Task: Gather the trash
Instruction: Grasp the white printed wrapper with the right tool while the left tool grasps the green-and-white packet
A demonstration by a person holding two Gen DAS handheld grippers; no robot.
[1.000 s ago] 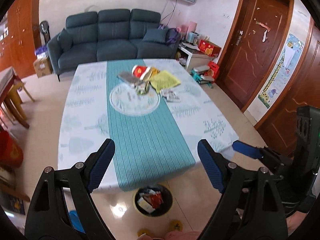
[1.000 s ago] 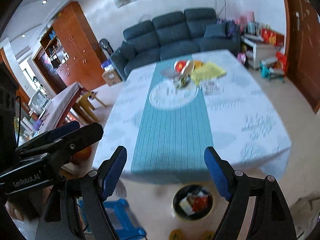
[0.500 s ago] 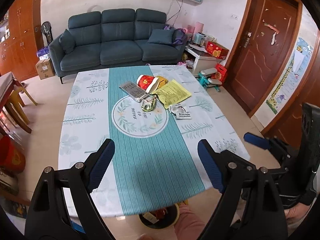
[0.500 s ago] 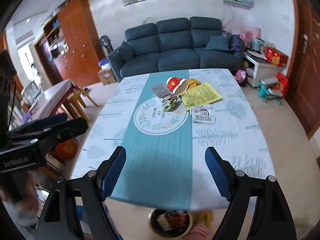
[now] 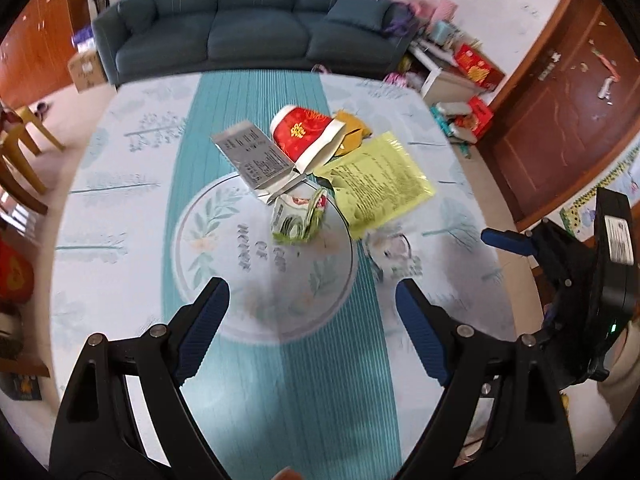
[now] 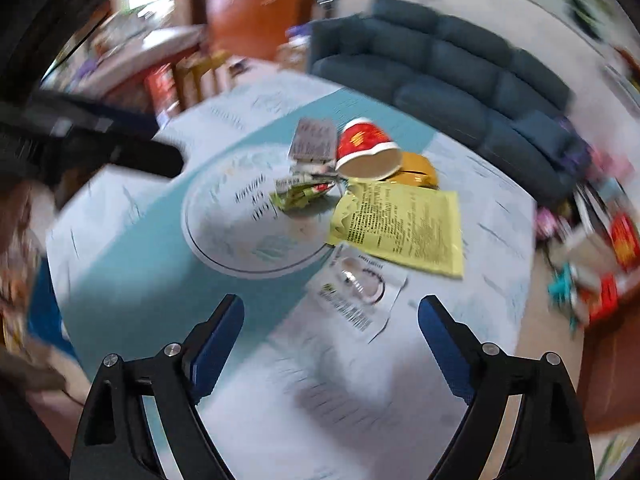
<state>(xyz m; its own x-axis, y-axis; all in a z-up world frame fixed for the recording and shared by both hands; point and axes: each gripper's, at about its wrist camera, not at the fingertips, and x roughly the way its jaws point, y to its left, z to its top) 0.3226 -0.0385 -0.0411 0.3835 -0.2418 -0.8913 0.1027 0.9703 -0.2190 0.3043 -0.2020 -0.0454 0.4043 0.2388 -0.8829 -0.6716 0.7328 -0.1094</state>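
Trash lies in a heap at the middle of the table: a red paper cup (image 5: 306, 133) on its side, a grey printed packet (image 5: 252, 156), a crumpled green wrapper (image 5: 298, 220), a yellow leaflet (image 5: 380, 182), an orange-brown wrapper (image 5: 352, 132) and a clear plastic packet (image 5: 394, 254). The same cup (image 6: 366, 148), green wrapper (image 6: 298, 196), leaflet (image 6: 404, 224) and clear packet (image 6: 354, 290) show in the right wrist view. My left gripper (image 5: 312, 320) is open and empty above the near table. My right gripper (image 6: 330, 336) is open and empty, just short of the clear packet.
The table wears a white cloth (image 5: 116, 200) with a teal runner (image 5: 304, 396). A dark blue sofa (image 5: 256, 16) stands behind it. A wooden door (image 5: 568, 92) and floor clutter (image 5: 464, 116) are at the right. Wooden chairs (image 5: 20, 160) stand at the left.
Both grippers have moved forward over the table toward the trash heap, which now looks much larger. The floor bin below the table edge has left both views. The right wrist view is blurred.
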